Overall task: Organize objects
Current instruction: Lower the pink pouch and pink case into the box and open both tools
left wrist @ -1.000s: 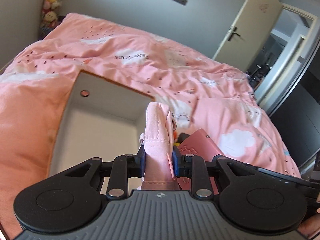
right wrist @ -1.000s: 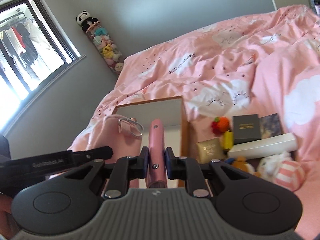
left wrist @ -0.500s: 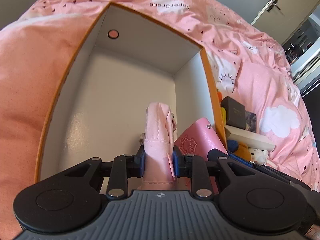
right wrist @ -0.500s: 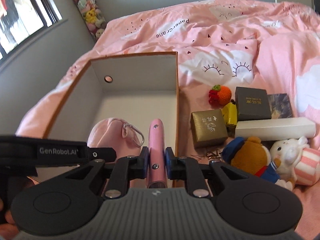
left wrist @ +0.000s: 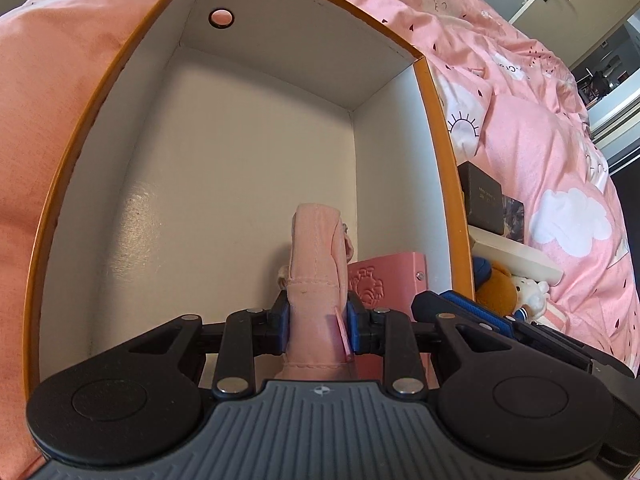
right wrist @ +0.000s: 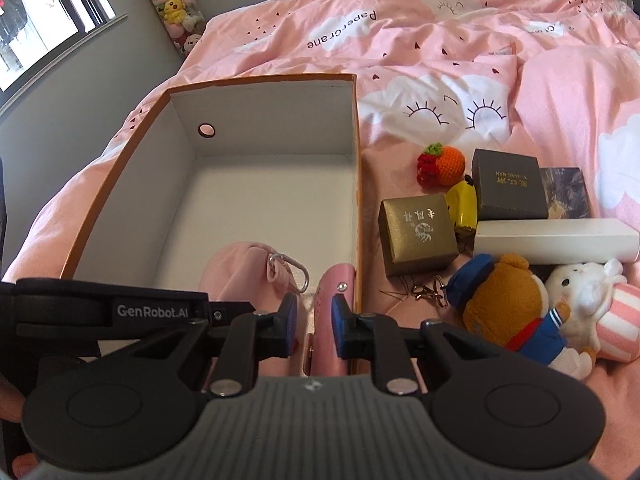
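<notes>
Left wrist view: the left gripper (left wrist: 316, 322) is clamped on a pink fabric pouch (left wrist: 316, 264), its blue pads pressed into the cloth. A second ago the pouch hung above the box's near corner with the bed and door beyond; now the white floor of the orange-edged box (left wrist: 434, 120) fills the view, so the pouch is down inside, near the right wall. A pink wallet (left wrist: 384, 280) stands just beside it.

Right wrist view: the right gripper (right wrist: 314, 326) has the wallet between its jaws, but a gap now shows on the left pad's side where the grip was tight before; whether the right pad still touches is hard to say. The wallet sits inside the box against its right wall. Both items look delivered, so release should follow. On the bed (right wrist: 440, 40) wait the gold box (right wrist: 416, 234), grey box (right wrist: 508, 184), white box (right wrist: 556, 240), crochet fruit (right wrist: 442, 164) and two plush toys (right wrist: 516, 304).
</notes>
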Demonstrator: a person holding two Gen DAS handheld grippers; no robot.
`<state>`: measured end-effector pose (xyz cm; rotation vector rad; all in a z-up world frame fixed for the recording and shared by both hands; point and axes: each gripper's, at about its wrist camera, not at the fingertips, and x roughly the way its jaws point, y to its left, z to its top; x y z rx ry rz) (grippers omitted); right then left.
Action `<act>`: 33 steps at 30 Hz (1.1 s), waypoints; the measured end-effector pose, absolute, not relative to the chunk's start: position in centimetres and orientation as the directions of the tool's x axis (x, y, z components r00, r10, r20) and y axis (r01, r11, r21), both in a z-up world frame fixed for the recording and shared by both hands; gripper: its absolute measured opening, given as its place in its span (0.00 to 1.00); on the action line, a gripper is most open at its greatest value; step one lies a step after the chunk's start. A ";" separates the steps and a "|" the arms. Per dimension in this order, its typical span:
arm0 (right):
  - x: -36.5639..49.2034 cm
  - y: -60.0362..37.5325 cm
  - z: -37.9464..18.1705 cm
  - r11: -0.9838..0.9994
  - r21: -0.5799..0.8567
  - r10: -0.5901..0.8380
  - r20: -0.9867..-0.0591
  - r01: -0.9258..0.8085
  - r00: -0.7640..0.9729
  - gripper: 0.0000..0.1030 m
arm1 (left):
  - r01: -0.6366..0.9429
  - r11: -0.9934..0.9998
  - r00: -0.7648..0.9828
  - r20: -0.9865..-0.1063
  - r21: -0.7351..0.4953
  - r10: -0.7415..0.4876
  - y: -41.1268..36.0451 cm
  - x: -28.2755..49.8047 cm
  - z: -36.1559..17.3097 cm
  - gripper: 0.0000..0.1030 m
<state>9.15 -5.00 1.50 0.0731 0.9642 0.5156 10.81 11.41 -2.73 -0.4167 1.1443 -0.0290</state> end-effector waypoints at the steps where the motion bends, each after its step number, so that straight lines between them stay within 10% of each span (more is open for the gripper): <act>1: 9.1 -5.1 1.6 0.877 0.288 0.452 -0.764 -0.384 0.460 0.21 | -0.186 0.925 0.421 -0.877 -0.333 -0.231 11.4 10.8 -2.7 0.30; 15: 9.4 -9.1 4.2 0.899 0.317 0.439 -0.661 -0.304 0.609 0.26 | -0.137 0.991 0.527 -0.847 -0.011 0.064 9.2 10.3 0.5 0.29; 33: 9.8 -10.1 1.4 0.877 0.391 0.481 -0.705 -0.280 0.522 0.29 | -0.086 0.950 0.396 -0.885 -0.301 -0.244 7.6 11.3 -2.8 0.45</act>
